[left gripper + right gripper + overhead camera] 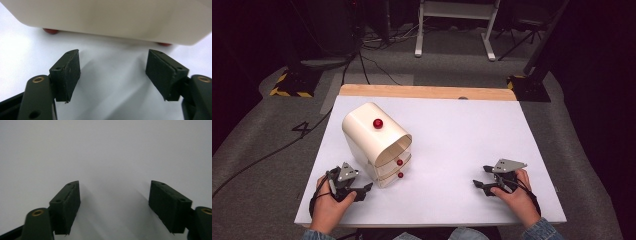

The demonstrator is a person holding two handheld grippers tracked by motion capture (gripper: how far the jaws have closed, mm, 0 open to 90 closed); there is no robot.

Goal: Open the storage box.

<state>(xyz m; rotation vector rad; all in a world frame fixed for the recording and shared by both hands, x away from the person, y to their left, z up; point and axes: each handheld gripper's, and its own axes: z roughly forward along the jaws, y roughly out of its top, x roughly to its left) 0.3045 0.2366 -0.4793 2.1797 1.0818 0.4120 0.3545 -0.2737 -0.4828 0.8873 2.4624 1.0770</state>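
Cream plastic drawer unit (pixel 374 142) is lying tipped on the left half of the white table (pixel 452 135), its rounded shell slanting from far left toward the near middle. Its drawer fronts are facing the person's side, each showing a small red knob; two knobs (pixel 399 162) are sitting one above the other on the near face, and a third red knob (pixel 377 123) is showing on the upturned side of the shell.

Left gripper (pixel 362 192) is resting low at the near left edge of the table, just beside the unit's near lower corner but not touching it. Its jaws are standing wide apart with nothing between them. In the left gripper view the unit (pixel 107 17) is spanning the top of the frame, close ahead of the pads (pixel 68 75), with bare white table between the jaws.

Right gripper (pixel 481 177) is sitting at the near right of the table, well apart from the unit, pointing toward the table's middle. Its jaws are also standing wide, holding nothing; the right gripper view is showing plain table surface (pixel 107 152) between and beyond the pads (pixel 67 207).

A light wooden strip (pixel 427 92) is running along the table's far edge, and grey carpeted floor (pixel 257 140) with black cables is surrounding it.
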